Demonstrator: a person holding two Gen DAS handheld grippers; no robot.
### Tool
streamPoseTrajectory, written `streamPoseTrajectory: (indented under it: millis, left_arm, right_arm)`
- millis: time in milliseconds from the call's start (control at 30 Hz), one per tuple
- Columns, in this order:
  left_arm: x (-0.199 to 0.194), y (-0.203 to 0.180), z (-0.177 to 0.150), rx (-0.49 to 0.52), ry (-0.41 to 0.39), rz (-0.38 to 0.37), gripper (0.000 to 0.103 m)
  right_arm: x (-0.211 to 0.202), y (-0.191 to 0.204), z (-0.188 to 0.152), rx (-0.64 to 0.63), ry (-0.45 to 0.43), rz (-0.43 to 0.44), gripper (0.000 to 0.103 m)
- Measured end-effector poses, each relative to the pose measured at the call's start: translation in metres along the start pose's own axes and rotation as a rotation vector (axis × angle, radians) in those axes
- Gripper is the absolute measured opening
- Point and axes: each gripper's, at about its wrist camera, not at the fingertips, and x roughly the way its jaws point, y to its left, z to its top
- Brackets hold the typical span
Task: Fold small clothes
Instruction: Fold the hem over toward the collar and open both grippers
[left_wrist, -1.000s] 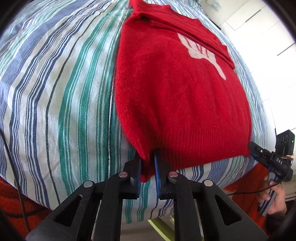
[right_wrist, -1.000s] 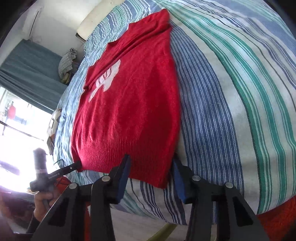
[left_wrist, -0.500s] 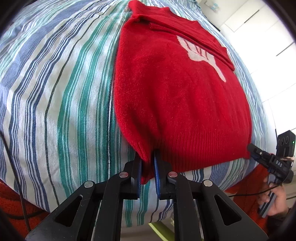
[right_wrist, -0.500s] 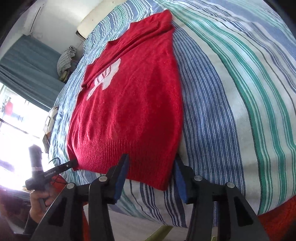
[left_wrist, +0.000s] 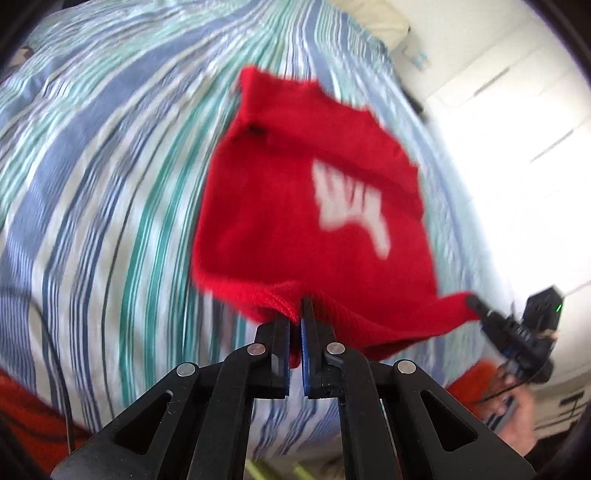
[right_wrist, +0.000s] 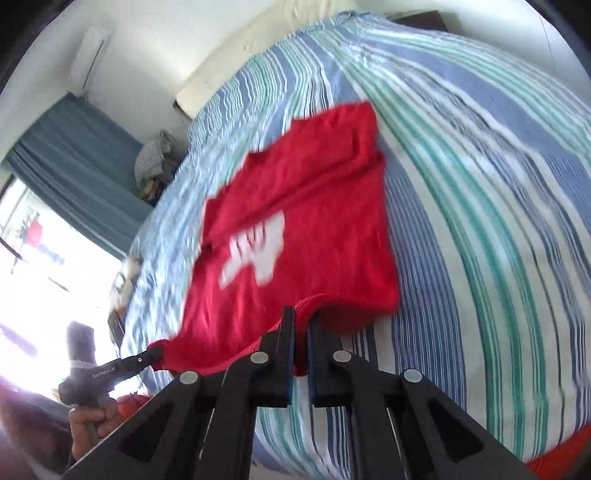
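On the striped bed cover (left_wrist: 110, 206) lies a red sweater (left_wrist: 295, 206), its near hem lifted clear at 2 corners. Left gripper (left_wrist: 294, 332) pinches the left hem corner between pressed-together fingers; right gripper (right_wrist: 301, 339) pinches the right corner likewise. Soft, light knit sags between the 2 grips, so the ribbed corners look the surest hold. Lettering on the left gripper's side seems to read "GenRobot.AI"; the sweater's white motif is blurred.
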Motion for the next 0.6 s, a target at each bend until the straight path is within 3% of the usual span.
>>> streamPoseTrajectory:
  millis: [100,200,333,433,533,600]
  left_arm:
    - [0.008,-0.007,0.069,-0.04,-0.085,-0.044,0.003]
    - [0.035,-0.023,0.139,-0.022,-0.142,-0.012,0.003]
    - [0.087,-0.025,0.224,-0.029,-0.141,0.055,0.003]
    - [0.129,-0.02,0.261,-0.023,-0.113,0.119,0.004]
    - [0.168,-0.005,0.283,-0.018,-0.056,0.246,0.02]
    - [0.169,0.009,0.29,-0.039,-0.057,0.328,0.051]
  right_arm:
    - [0.014,-0.003,0.049,0.013,-0.053,0.012,0.005]
    - [0.041,-0.002,0.108,-0.004,-0.098,0.005,0.005]
    - [0.096,-0.002,0.186,-0.005,-0.099,-0.013,0.005]
    - [0.143,-0.006,0.231,-0.007,-0.082,-0.04,0.005]
    - [0.19,-0.024,0.255,0.02,-0.031,-0.051,0.01]
    - [0.204,-0.037,0.256,0.043,-0.02,-0.096,0.031]
